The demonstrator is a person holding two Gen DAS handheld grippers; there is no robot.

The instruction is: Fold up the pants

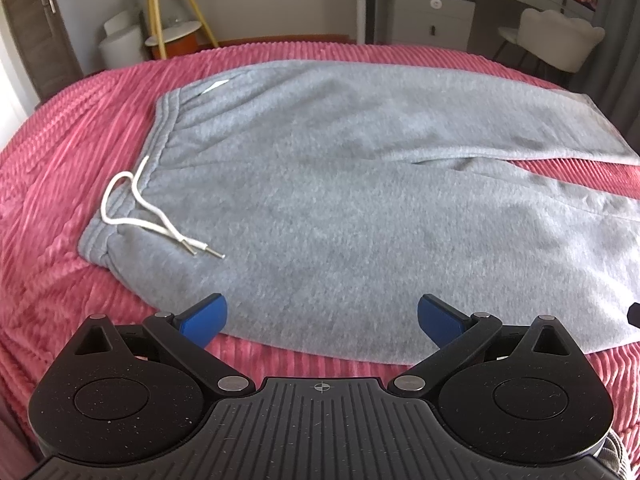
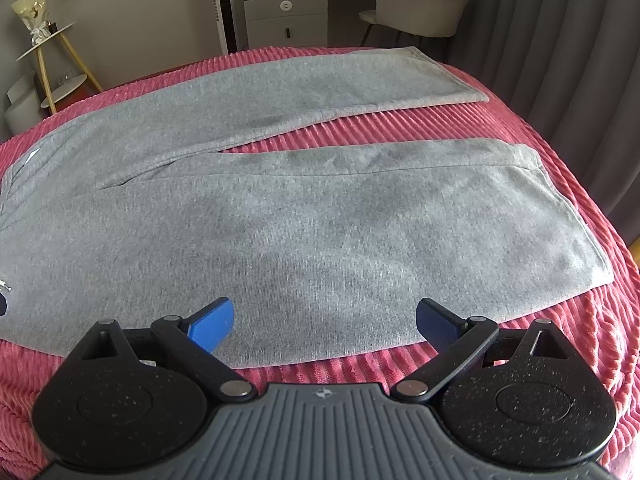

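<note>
Grey fleece pants lie flat on a pink ribbed bedspread, waistband to the left with a white drawstring, both legs running right. In the right wrist view the two legs lie apart with a strip of bedspread between them. My left gripper is open and empty, hovering over the near edge of the pants by the hip. My right gripper is open and empty over the near leg's front edge.
Beyond the bed stand a gold-legged side table, a white drawer unit, a white chair and grey curtains. The bed edge curves down on the right.
</note>
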